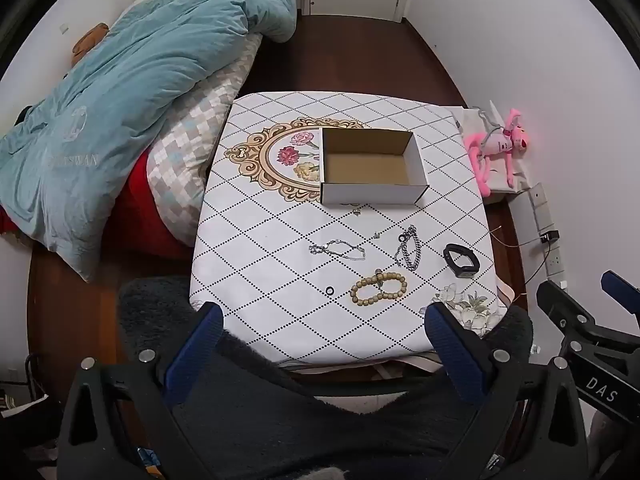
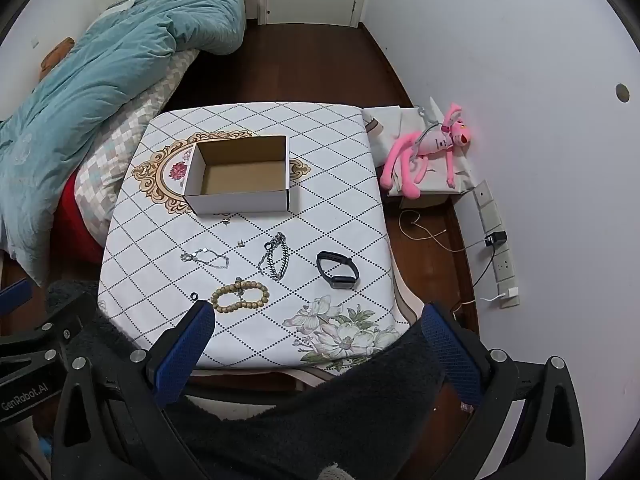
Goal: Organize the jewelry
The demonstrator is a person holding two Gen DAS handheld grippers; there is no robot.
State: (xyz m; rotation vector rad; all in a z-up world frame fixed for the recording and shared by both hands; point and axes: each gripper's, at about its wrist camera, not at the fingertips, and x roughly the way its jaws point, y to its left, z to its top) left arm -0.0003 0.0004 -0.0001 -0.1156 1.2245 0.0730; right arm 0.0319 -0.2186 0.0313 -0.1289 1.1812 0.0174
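Jewelry, loose on table [image 1: 248, 264], spread in a rough band between box [image 1: 372, 166] and the near edge.
- Bead bracelet [image 1: 378, 288]: tan, pinched into a figure-eight, long axis left–right, nearest the near edge.
- Ring [image 1: 329, 291]: small, dark, just left of the beads, lying flat.
- Thin chain [image 1: 338, 251]: silver, stretched left–right, left of centre.
- Heavy chain [image 1: 408, 248]: silver, bunched, long axis running near-to-far, right of centre.
- Black band [image 1: 461, 260]: closed loop on its side, rightmost item.
- Two tiny pieces, one just before the box front, one between the chains: too small to identify.
- Box: open-topped cardboard, empty, long axis left–right, at table centre over the floral medallion.

Left gripper [image 1: 324, 330]: tilted steeply down over the near table edge, blue fingers [image 1: 196, 344] spread wide, nothing between them, clear of all items.
Right gripper [image 2: 316, 330]: same steep tilt, jaws spread wide, empty, above the near right corner.

Dark fleecy fabric covers the lower middle of both views and hides part of the near edge. Table legs unseen. Pink plush [image 2: 430, 148] lies on a covered carton beside the table, at right.
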